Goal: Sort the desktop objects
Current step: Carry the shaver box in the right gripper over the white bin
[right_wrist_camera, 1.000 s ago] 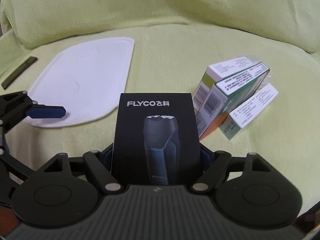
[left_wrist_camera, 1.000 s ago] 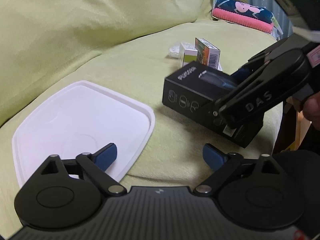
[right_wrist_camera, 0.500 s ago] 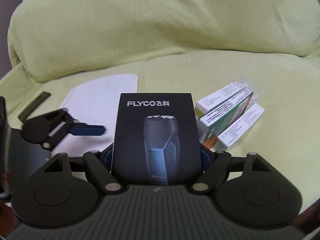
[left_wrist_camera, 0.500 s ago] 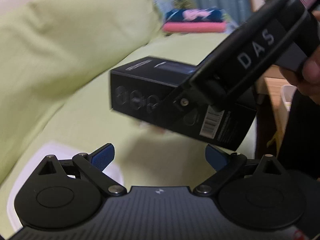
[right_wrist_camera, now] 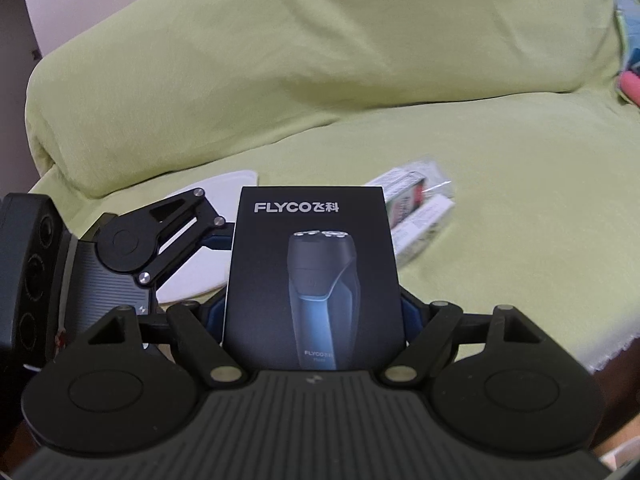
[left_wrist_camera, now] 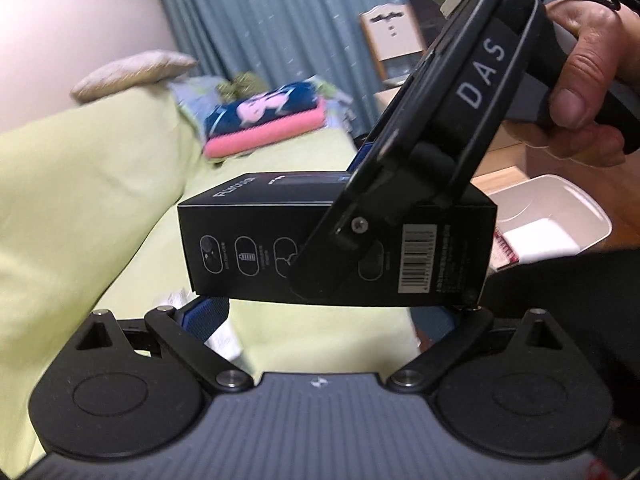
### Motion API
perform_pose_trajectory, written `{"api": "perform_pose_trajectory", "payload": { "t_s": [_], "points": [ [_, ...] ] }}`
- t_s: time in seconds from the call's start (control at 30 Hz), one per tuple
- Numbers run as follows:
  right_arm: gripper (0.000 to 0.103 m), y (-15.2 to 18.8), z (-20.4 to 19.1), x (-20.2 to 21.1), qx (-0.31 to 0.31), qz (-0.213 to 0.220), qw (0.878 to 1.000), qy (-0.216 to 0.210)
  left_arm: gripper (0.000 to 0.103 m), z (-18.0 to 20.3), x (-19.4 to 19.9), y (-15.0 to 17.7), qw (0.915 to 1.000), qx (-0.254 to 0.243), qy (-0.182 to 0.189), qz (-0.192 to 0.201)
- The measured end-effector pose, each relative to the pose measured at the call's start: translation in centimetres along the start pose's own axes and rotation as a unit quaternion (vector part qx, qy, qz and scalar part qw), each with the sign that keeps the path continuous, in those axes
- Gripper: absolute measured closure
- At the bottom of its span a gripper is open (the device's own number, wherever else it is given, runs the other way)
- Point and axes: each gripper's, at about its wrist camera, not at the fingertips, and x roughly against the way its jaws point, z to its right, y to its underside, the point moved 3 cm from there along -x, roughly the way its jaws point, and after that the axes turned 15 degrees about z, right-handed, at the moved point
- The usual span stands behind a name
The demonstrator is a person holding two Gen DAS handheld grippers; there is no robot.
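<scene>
The right tool (right_wrist_camera: 314, 316) is gripping the black shaver box (right_wrist_camera: 314, 280) by its two long sides, the blue pads pressing against the box's lower half while its printed face is pointing up at the camera. In the left wrist view the same right tool (left_wrist_camera: 400, 216) is coming in from the upper right, held by a hand (left_wrist_camera: 588, 80), and the box (left_wrist_camera: 280, 236) is hanging level in the air, clear of the green blanket (left_wrist_camera: 80, 200), with its side panel of icons and barcode facing the lens. The left tool (left_wrist_camera: 328, 316) is sitting directly under the box with its jaws standing wide and nothing between them; whether the pads are touching the box's underside cannot be told. In the right wrist view the left tool (right_wrist_camera: 216, 240) is showing at the left edge of the box. Behind it, a flat white lid (right_wrist_camera: 192, 272) is lying on the blanket (right_wrist_camera: 480, 160). To the right of the box, small packaged boxes (right_wrist_camera: 416, 208) are lying together on the blanket. In the left wrist view, a white bin (left_wrist_camera: 560, 208) holding a few items is sitting to the right beyond the box, and folded pink and blue cloth (left_wrist_camera: 264, 124) is resting at the far end of the blanket.
</scene>
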Motion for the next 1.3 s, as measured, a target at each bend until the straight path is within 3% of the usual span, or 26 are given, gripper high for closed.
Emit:
{"api": "perform_pose_trajectory", "payload": {
  "t_s": [0.23,0.47,0.77,1.03,1.3],
  "points": [
    [0.026,-0.1,2.7,5.7,-0.019,0.032,0.998,0.048,0.005,3.7,-3.3,-3.5,0.9977,-0.028,0.057,0.022],
    [0.026,1.1,6.5,11.8,-0.052,0.056,0.990,0.115,0.005,8.3,-8.8,-6.2,0.9882,-0.056,0.136,0.043],
    [0.026,3.4,12.2,18.2,-0.094,0.076,0.968,0.218,0.005,15.0,-15.5,-7.9,0.9682,-0.080,0.227,0.067],
    [0.026,6.0,15.9,21.1,-0.140,0.083,0.945,0.283,0.005,18.8,-19.9,-7.0,0.9501,-0.096,0.291,0.061],
    [0.026,10.0,17.8,23.5,-0.183,0.082,0.918,0.342,0.005,22.4,-24.4,-5.7,0.9253,-0.115,0.357,0.056]
  ]
}}
